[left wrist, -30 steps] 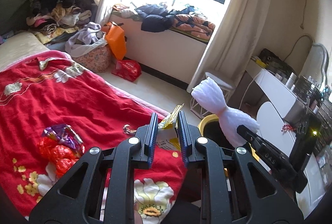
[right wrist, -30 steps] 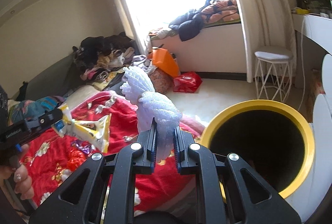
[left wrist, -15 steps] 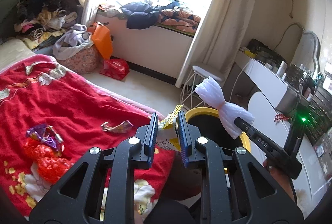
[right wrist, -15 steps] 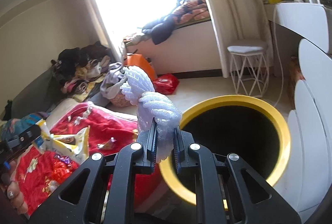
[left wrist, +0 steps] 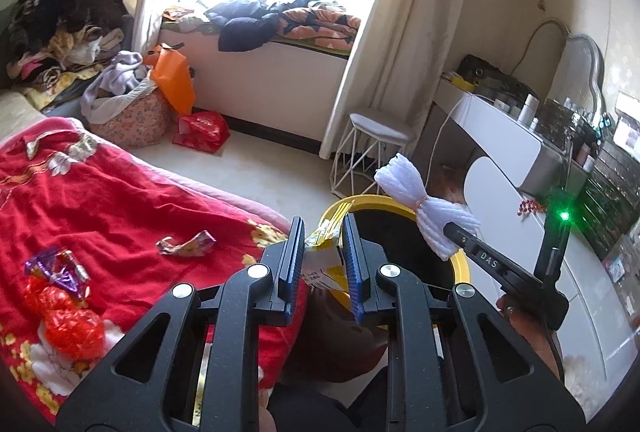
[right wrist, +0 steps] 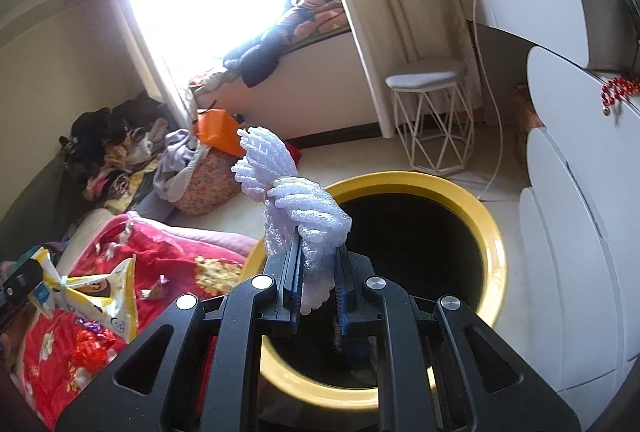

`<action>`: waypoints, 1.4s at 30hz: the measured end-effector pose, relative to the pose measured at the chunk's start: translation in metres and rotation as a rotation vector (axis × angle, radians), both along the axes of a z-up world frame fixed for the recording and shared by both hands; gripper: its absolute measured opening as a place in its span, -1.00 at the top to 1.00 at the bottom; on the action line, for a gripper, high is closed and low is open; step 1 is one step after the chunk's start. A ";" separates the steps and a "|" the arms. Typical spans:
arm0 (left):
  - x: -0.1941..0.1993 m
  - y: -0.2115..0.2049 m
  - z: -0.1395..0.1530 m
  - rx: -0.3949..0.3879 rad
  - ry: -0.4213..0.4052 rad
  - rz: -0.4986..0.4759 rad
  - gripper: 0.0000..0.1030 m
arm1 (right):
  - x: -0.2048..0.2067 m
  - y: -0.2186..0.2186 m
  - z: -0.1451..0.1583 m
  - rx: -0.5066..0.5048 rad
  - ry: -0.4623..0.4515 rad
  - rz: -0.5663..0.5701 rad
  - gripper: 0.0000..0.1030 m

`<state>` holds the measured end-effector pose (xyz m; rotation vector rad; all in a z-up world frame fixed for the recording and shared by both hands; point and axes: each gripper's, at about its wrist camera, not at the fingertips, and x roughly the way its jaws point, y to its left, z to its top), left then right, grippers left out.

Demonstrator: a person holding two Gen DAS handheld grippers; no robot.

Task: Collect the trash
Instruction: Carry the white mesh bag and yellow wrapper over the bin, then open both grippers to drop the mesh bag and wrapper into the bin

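Observation:
My left gripper (left wrist: 322, 260) is shut on a yellow snack wrapper (left wrist: 324, 264), held at the near rim of the yellow bin (left wrist: 362, 201). The same wrapper (right wrist: 92, 296) shows at the left edge of the right wrist view, over the bed. My right gripper (right wrist: 318, 272) is shut on a white foam net (right wrist: 296, 204) tied in the middle, held above the yellow bin (right wrist: 494, 244) and its dark opening. From the left wrist view the foam net (left wrist: 416, 208) hangs over the bin's far rim, with the right gripper (left wrist: 456, 232) and a hand behind it.
On the red floral blanket (left wrist: 100, 200) lie a crumpled foil wrapper (left wrist: 186, 244), a purple wrapper (left wrist: 56, 270) and red crinkled pieces (left wrist: 72, 326). A white wire stool (left wrist: 368, 156) and white dresser (left wrist: 532, 232) stand past the bin. A red bag (left wrist: 204, 130) lies on the floor.
Both grippers have moved right from above the bed toward the bin, each still holding its piece. The bin's opening now fills more of the right wrist view.

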<state>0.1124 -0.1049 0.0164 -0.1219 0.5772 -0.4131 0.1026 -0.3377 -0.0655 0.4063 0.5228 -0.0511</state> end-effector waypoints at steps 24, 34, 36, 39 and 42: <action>0.033 -0.076 -0.032 0.058 0.042 -0.134 0.71 | 0.002 -0.040 -0.024 0.010 0.101 -0.118 0.74; 0.059 -0.092 -0.061 0.078 0.113 -0.152 0.71 | 0.007 -0.041 -0.030 0.003 0.131 -0.106 0.74; 0.065 -0.094 -0.067 0.078 0.130 -0.151 0.71 | 0.008 -0.042 -0.030 0.003 0.133 -0.102 0.74; 0.071 -0.097 -0.074 0.068 0.153 -0.148 0.71 | 0.009 -0.043 -0.032 0.011 0.140 -0.090 0.70; 0.078 -0.098 -0.079 0.055 0.164 -0.147 0.70 | 0.011 -0.042 -0.033 0.011 0.147 -0.084 0.62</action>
